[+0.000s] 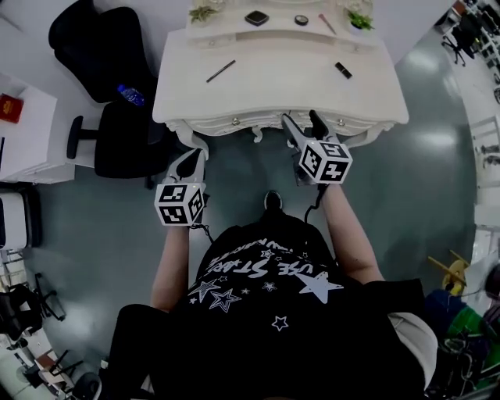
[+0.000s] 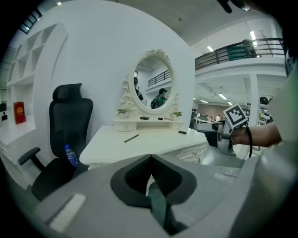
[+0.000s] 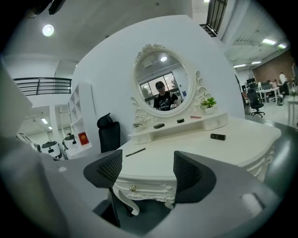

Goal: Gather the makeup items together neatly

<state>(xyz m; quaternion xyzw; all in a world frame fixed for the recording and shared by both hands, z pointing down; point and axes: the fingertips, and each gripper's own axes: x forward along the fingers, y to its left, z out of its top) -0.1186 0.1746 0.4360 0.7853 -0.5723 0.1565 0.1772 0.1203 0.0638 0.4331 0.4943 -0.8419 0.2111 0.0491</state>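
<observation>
While your right gripper [image 1: 303, 125] is wide open and your left gripper [image 1: 191, 160] is closed, both empty, the pencil [image 1: 221, 71] and lipstick [image 1: 343, 70] lie apart on the table [image 1: 273, 98] ahead. They look light and hard and may roll, so pinch each in the middle.

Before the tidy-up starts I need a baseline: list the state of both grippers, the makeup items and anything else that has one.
left gripper: shut, empty
right gripper: open, empty
eyeliner pencil: lying flat on the tabletop
lipstick: lying on its side on the tabletop
black compact: closed, on the raised shelf
drawers: closed
water bottle: capped, resting on the office chair
</observation>
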